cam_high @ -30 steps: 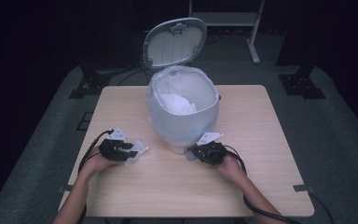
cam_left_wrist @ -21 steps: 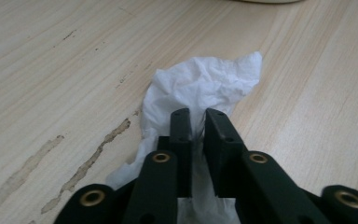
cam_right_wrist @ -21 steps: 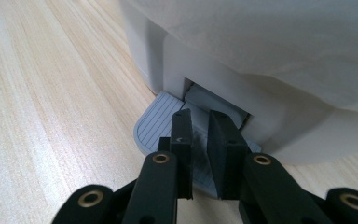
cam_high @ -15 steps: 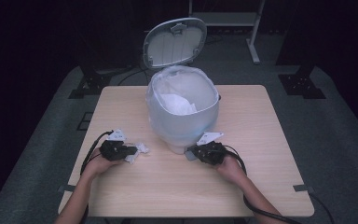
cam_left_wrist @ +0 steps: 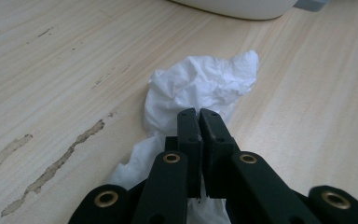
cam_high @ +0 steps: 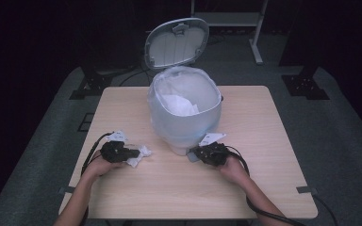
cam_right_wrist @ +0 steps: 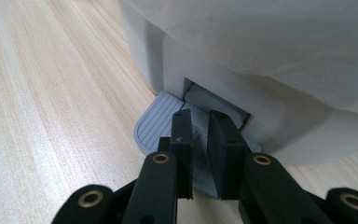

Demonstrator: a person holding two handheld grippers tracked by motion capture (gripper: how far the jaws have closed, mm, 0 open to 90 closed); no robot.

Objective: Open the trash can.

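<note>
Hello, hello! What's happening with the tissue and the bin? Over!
Left tool shut on crumpled white tissue. Right tool shut, pressing the white bin's grey foot pedal. Bin lid up, nothing in the way.

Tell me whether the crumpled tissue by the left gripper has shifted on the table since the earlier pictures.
No. The crumpled tissue lies at the same spot left of the bin, as before. The left gripper has just closed its jaws on it.
</note>
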